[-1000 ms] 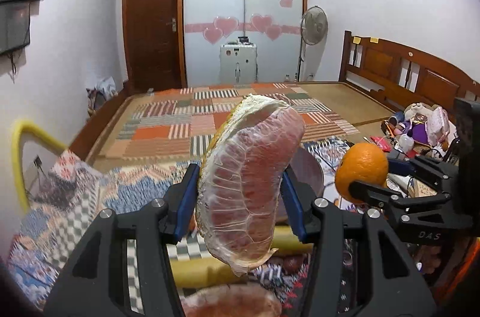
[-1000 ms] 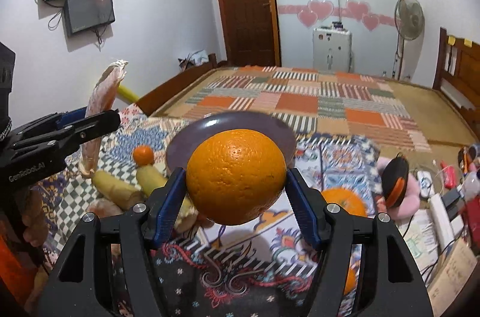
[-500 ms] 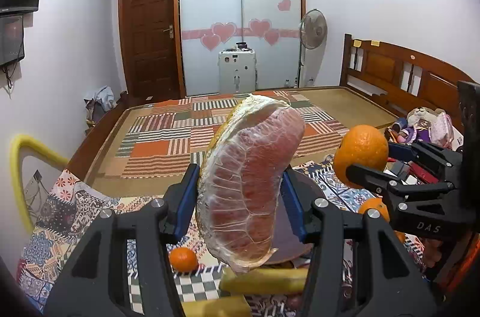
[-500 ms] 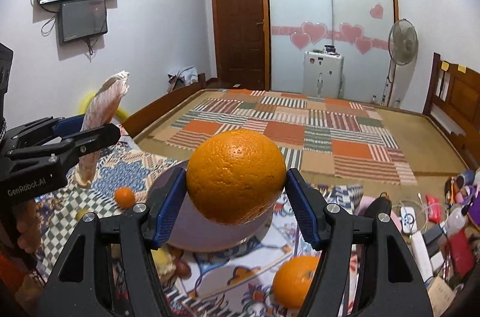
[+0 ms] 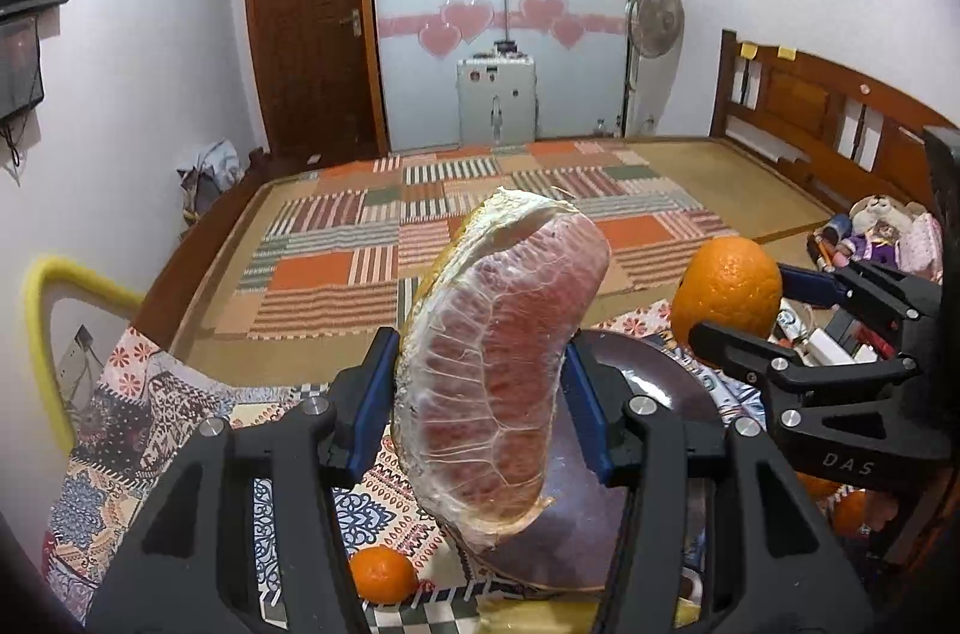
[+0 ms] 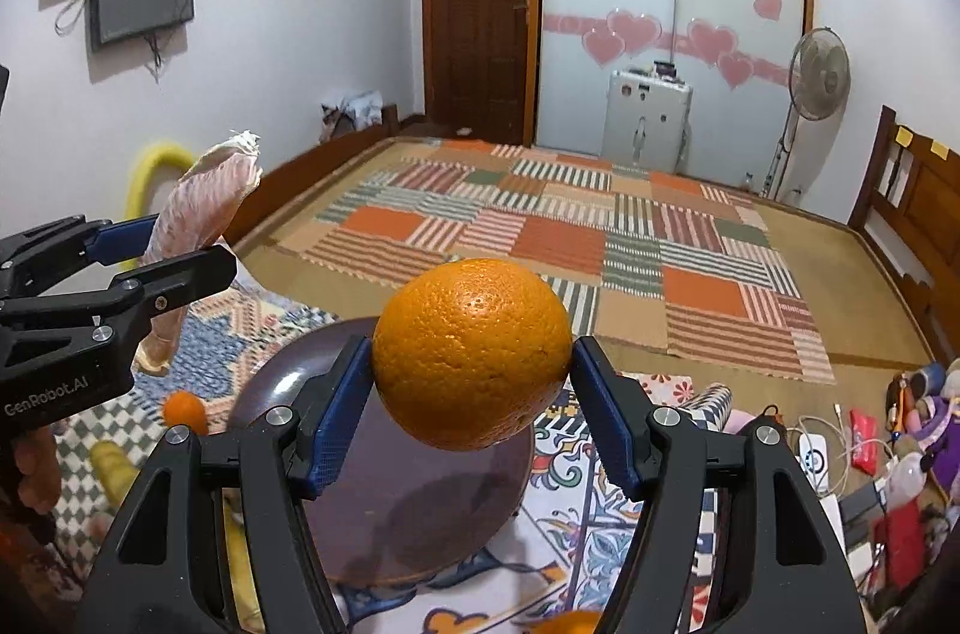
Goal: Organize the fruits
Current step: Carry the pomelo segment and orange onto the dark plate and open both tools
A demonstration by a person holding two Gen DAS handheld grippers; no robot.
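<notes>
Both grippers are up in the air over the patterned cloth, tilted down a bit, side by side. Left gripper (image 5: 480, 406) has its blue pads squeezed on a peeled pomelo wedge (image 5: 501, 364), and the right gripper (image 6: 471, 412) is clamped on a big orange (image 6: 472, 352), pads pressing on both sides of it.

From the left wrist view you can see the right gripper off to the right with the orange (image 5: 726, 301) sticking out in front of it. That view also gives you a small tangerine (image 5: 384, 574) on the cloth down by the left finger, right next to the dark plate (image 5: 654, 382). The right wrist view shows the plate (image 6: 408, 526) much better, sitting straight under the orange, plus a pile of clutter (image 6: 870, 454) at the far right that includes cables and packets.

The wedge stands nearly upright, long axis running top to bottom and leaning a little so the top tips right, pink flesh facing the left camera. The gripper holds it around the middle, above the plate's left edge.
</notes>
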